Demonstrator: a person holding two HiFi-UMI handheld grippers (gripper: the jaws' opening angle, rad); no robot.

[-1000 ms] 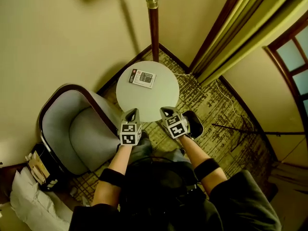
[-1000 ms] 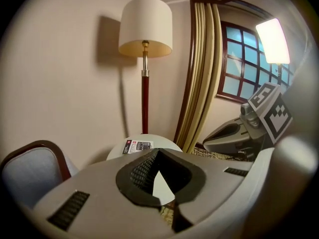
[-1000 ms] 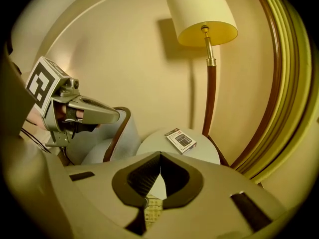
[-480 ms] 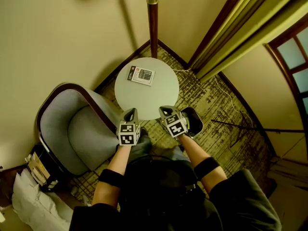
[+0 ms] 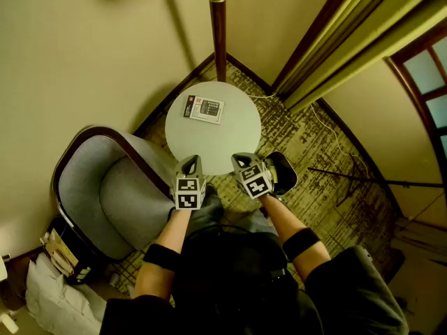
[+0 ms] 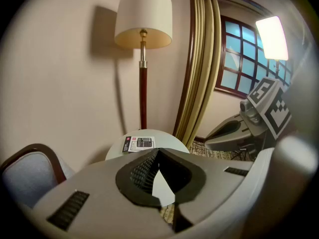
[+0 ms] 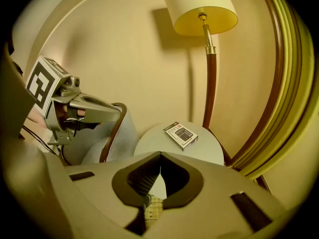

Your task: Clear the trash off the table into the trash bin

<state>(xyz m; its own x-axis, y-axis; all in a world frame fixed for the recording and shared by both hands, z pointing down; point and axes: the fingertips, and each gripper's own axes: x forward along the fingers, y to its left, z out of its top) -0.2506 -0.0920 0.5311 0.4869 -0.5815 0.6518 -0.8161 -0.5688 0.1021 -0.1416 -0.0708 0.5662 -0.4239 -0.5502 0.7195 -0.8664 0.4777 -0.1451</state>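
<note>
A small boxed calculator lies on the far part of the round white table. The left gripper view shows the same box, and so does the right gripper view. My left gripper hovers at the table's near edge, shut and empty, its jaw tips pointing at the box. My right gripper is beside it, also shut with nothing held. A dark round bin stands on the carpet just right of the right gripper.
A grey armchair with a dark wooden frame stands left of the table. A floor lamp pole rises behind the table. Curtains hang at the right, and a thin dark stand lies on the patterned carpet.
Both grippers stay shut and nearly still at the table's near edge. The head view has shifted slightly, so the table sits a little higher in the picture.
</note>
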